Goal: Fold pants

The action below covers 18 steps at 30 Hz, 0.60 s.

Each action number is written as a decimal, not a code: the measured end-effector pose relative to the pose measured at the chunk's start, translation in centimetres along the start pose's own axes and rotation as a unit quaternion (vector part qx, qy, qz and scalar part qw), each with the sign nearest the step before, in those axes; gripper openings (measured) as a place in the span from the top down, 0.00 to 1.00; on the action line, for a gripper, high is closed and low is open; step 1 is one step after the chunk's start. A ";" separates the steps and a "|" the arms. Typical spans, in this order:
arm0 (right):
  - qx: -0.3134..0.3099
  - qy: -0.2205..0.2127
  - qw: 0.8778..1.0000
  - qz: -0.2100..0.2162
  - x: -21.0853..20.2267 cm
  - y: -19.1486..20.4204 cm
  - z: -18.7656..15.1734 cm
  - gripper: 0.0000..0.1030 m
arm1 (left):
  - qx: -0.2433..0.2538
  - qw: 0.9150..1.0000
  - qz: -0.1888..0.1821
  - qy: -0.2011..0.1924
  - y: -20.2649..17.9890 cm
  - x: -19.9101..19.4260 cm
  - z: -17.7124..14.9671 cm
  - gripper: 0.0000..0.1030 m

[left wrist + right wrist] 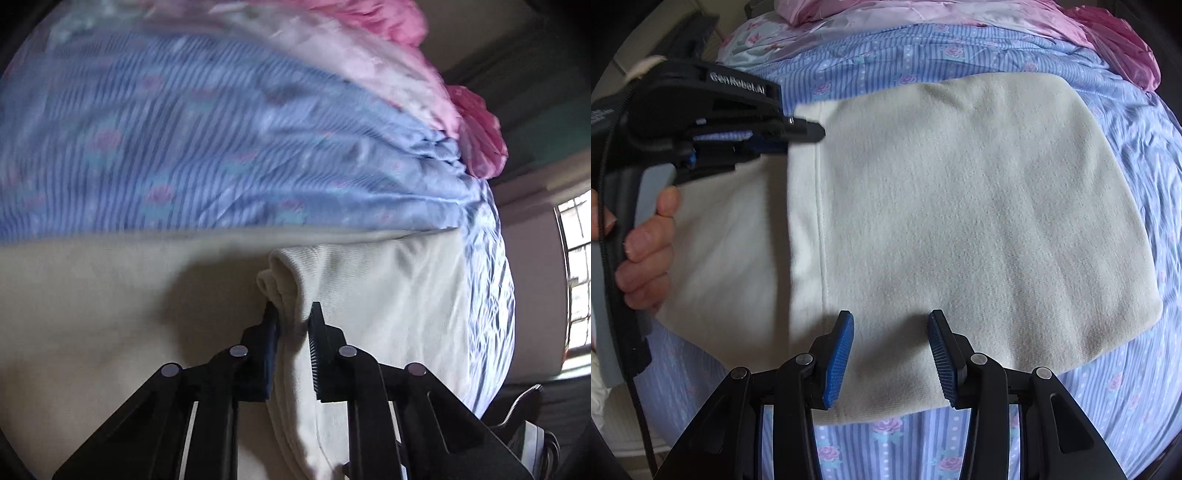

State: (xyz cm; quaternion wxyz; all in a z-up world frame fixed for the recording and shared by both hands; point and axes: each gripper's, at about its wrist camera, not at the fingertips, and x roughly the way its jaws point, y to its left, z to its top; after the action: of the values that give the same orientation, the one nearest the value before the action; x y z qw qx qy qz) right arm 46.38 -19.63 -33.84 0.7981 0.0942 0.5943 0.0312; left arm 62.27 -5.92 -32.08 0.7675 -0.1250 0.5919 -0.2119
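The cream pants [960, 221] lie folded on the bed in the right wrist view, with a lighter layer at their left end. My left gripper [291, 314] is shut on a bunched fold of the pants [284, 280] and holds it lifted above the rest of the cloth. In the right wrist view the left gripper [809, 134] is at the pants' far left corner, held by a hand. My right gripper [891, 332] is open and empty just above the near edge of the pants, touching nothing.
The pants rest on a blue striped floral bedsheet [1126, 387]. A pink quilt [1108, 40] is bunched at the far side of the bed. A window [576, 273] is at the right of the left wrist view.
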 end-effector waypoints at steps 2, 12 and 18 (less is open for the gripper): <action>0.002 -0.002 1.000 0.007 -0.2 0.4 0.1 0.58 | 0.018 1.000 -0.003 -0.022 -0.6 -1.3 0.5 0.86; -0.011 0.009 1.000 0.001 1.6 1.7 0.8 0.58 | 0.030 0.996 0.075 -0.028 1.0 0.5 1.6 0.95; 0.016 0.018 1.000 0.011 1.7 1.6 0.4 0.58 | -0.022 0.992 0.124 -0.031 4.5 -0.9 1.8 0.98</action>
State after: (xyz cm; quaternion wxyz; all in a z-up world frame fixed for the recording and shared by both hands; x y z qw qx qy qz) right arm 47.40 -17.80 -35.06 0.7856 0.1130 0.6075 0.0325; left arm 64.65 -1.67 -32.80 0.8028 -0.0739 0.5834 -0.0983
